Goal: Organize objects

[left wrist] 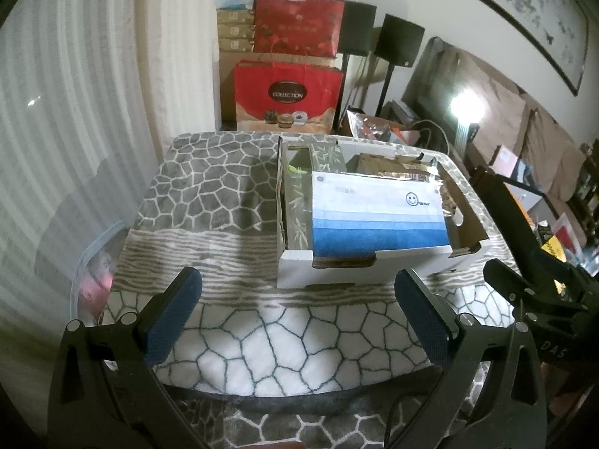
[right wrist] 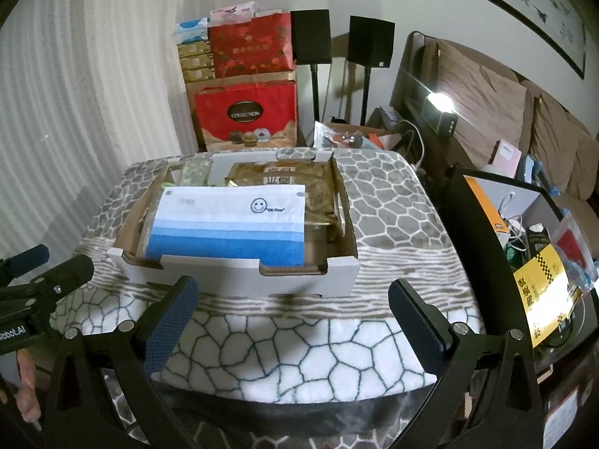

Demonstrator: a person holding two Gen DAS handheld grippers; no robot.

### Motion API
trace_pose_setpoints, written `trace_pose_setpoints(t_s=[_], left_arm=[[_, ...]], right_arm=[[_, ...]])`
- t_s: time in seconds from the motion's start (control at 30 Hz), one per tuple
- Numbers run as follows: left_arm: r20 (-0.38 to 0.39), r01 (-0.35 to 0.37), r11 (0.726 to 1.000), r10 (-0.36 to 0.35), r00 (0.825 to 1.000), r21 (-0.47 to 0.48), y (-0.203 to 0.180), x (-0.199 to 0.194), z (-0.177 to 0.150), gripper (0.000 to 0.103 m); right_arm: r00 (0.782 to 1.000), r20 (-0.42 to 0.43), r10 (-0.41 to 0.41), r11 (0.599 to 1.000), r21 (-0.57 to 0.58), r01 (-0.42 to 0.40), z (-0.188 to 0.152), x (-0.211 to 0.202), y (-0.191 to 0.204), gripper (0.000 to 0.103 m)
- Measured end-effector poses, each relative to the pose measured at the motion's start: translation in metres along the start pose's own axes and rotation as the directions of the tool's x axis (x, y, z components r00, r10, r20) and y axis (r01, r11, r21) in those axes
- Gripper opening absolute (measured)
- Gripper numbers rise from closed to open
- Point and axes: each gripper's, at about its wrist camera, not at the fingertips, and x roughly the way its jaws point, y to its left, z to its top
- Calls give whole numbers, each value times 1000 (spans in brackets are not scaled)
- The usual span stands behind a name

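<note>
Both black blue-padded grippers, left gripper point(left wrist: 299, 301) and right gripper point(right wrist: 294, 308), gape wide, empty, low in frame; white cardboard box point(right wrist: 239, 277) centre holds blue-striped packet point(right wrist: 228, 228).

An open white cardboard box point(right wrist: 239, 280) sat on a grey-and-white stone-patterned blanket point(right wrist: 299, 355) covering the table. Inside it, a blue-striped white packet point(right wrist: 228, 224) lay at the front, a brown foil pouch point(right wrist: 292, 179) behind it, and a green bamboo-printed carton point(left wrist: 299, 202) along its left side. Red gift bags point(right wrist: 247, 116) stood behind the table.
</note>
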Motion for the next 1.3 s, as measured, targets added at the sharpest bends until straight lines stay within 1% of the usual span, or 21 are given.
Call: trace_pose_setpoints(t_s=[1.3], left_arm=[[-8,2,1000,-2,1000,-1,-2,1,-1,103]], right_arm=[[1000,-1,-3,1000,0,3,-1,1,1,102]])
